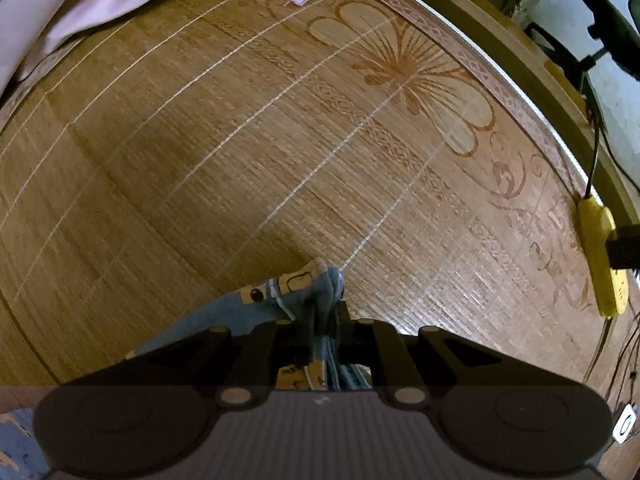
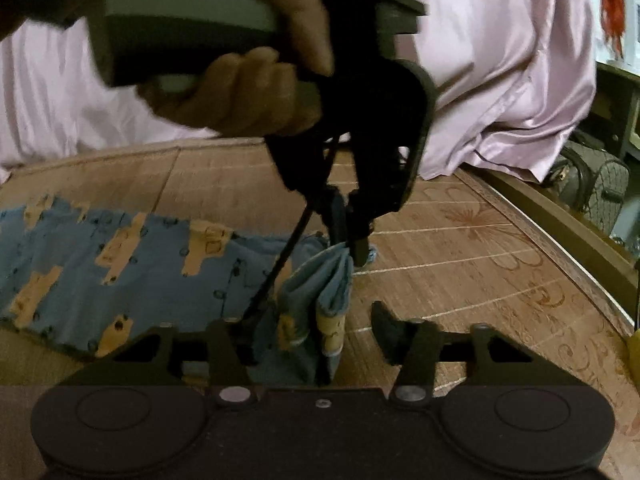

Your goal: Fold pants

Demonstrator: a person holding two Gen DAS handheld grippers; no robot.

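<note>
Pants (image 2: 132, 264) spread far-left on mat (image 1: 240, 160), bunched end pinched tight in left claw (image 1: 324, 316), right claw (image 2: 316, 344) wide open around same bunch; could slip free or fold crooked if tugged unevenly.

My left gripper (image 2: 347, 236) pointed down with its jaws pinched together, my left hand (image 2: 248, 92) wrapped round its handle. My right gripper (image 2: 320, 336) had its jaws spread apart.

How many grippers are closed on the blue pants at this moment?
1 for certain: the left gripper pinches a bunched corner of the pants. The right gripper is open around a fold.
</note>
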